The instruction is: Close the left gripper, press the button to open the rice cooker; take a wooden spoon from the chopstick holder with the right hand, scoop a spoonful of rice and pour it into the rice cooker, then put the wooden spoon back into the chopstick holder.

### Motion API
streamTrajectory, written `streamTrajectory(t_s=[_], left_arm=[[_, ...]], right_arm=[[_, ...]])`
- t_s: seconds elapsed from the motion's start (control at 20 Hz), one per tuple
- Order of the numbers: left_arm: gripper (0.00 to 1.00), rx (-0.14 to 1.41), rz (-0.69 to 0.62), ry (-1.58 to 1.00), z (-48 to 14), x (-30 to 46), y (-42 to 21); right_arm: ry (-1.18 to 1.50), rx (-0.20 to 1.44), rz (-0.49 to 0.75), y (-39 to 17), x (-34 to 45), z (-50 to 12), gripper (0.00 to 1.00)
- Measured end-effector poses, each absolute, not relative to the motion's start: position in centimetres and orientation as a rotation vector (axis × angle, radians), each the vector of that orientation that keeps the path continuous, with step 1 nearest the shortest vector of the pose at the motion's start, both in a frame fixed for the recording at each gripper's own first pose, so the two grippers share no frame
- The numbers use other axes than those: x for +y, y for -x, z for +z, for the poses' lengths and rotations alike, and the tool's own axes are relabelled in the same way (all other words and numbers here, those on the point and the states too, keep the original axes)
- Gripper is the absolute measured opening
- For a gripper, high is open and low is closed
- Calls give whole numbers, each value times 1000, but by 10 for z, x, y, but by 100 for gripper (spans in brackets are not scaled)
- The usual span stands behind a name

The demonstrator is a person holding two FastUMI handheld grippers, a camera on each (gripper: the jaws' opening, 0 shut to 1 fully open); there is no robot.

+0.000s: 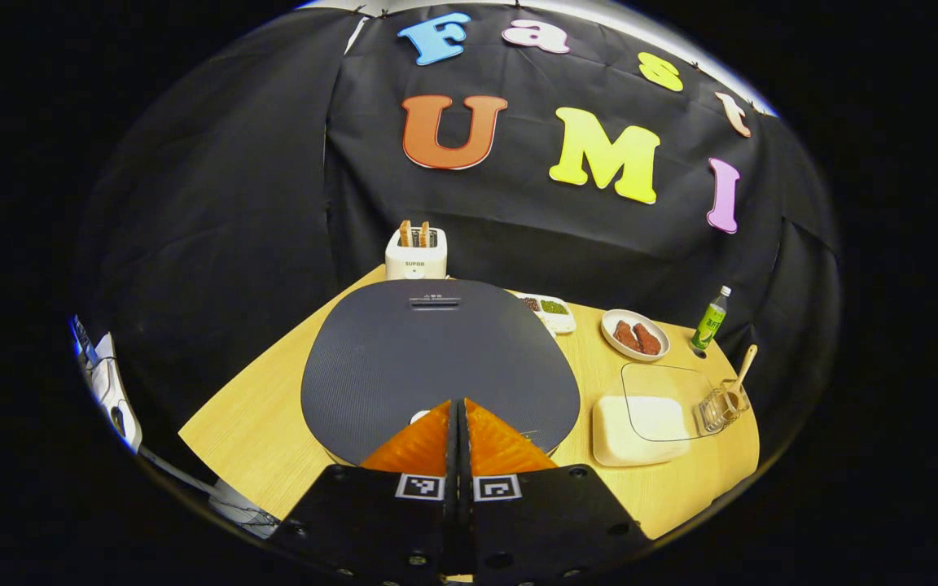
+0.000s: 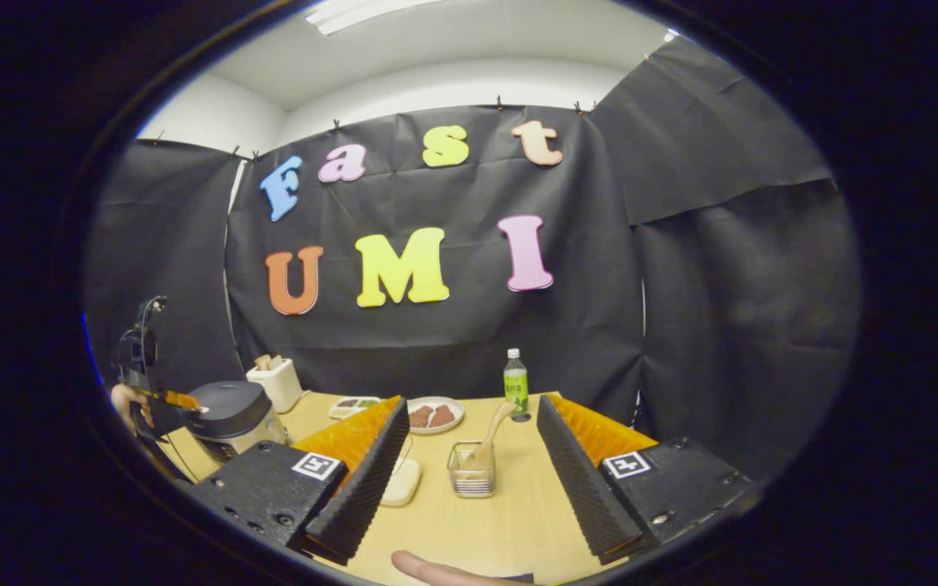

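The rice cooker point(image 1: 436, 358) lies just ahead in the left gripper view, its dark grey lid down. My left gripper point(image 1: 458, 402) is shut with nothing between its orange fingers, its tip over the lid's near edge beside a small white button point(image 1: 419, 417). The right gripper view shows the left gripper point(image 2: 184, 400), held by a hand, at the cooker's point(image 2: 229, 415) front. My right gripper point(image 2: 471, 403) stands open, apart from the clear chopstick holder point(image 2: 471, 470) lying between its fingers farther off. A wooden spoon point(image 2: 489, 443) leans in the holder. A white rice container point(image 1: 628, 431) sits by the holder point(image 1: 721, 404).
At the back of the wooden table point(image 2: 477, 529) stand a white toaster point(image 1: 416, 252), a small tray of beans point(image 1: 550, 311), a plate of meat point(image 1: 634, 335) and a green bottle point(image 1: 711, 319). A clear lid point(image 1: 664, 391) rests over the rice container. A fingertip point(image 2: 436, 570) shows at the bottom.
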State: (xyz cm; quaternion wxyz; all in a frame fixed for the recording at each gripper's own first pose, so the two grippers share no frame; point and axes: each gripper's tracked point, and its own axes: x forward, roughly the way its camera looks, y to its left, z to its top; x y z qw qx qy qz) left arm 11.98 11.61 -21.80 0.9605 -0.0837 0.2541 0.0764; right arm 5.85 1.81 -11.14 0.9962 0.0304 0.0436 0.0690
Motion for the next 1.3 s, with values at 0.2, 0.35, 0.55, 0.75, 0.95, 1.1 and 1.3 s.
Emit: streamTrajectory(t_s=[0.2,0.35,0.55,0.75,0.95,1.1,1.3], left_arm=[[0,518,139,182,-221,114,-117],[0,524,114,264,-218,115,-116],[0,480,107,286,-215,113,-117],[39,334,65,282,-178,97,-111],[83,164,202,10,-126,119,-83],[98,70,240,-61,-93,108,-51],[96,20,177,9,-82,81,-8]], right_arm=[[15,15,68,-58,19,-103,100],[20,-10,106,-53,40,-101,100],[9,31,129,-56,49,-109,100],[13,76,115,-62,43,-125,100],[-13,120,98,-74,35,-144,100],[-10,142,83,-87,31,-158,100],[-22,186,90,-114,33,-187,100]])
